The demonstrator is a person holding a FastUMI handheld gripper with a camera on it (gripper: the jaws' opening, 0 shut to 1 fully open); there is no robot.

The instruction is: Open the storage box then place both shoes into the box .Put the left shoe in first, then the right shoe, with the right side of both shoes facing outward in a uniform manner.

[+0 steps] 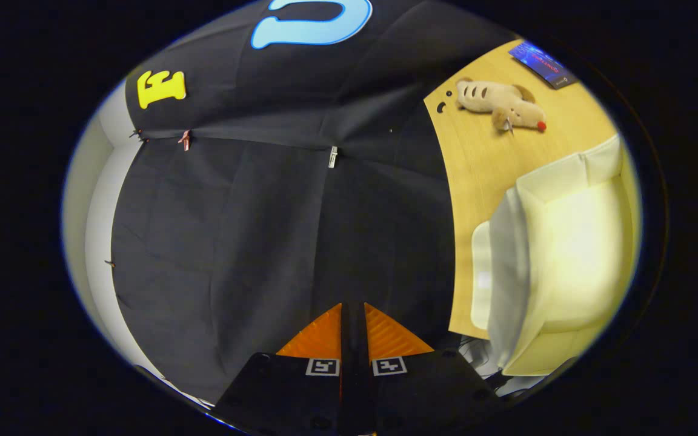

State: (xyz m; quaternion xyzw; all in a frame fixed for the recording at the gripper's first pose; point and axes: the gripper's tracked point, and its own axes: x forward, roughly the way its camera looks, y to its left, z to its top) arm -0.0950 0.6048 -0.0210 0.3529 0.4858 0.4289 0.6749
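The hand-held gripper (353,318) points at the black cloth wall (276,230), its two fingers pressed together with only a thin dark seam between them and nothing pinched. It seems rolled sideways, since the wooden surface (482,163) stands on edge off to the fingers' right side rather than lying flat beneath them.

On that surface sits the storage box (567,254), pale and translucent, well apart from the fingertips. A flap-like panel (482,272) lies along its near side; this may be the front door or lid, though the glare makes it hard to say whether it is closed or ajar. Beyond the box a plush toy (500,103) lies on the wood, and farther still a dark card or booklet (543,63) rests near the surface's far end. I cannot pick out either shoe from here.

The step in hand looks like the opening of the box. To do it well, the gripper should first be turned level and swung toward the box, so the panel sits squarely ahead of the fingers. The fingers then need to spread before they reach the panel's free edge, take it lightly, and swing it along its hinge rather than pull straight, as a light plastic box may slide on smooth wood.
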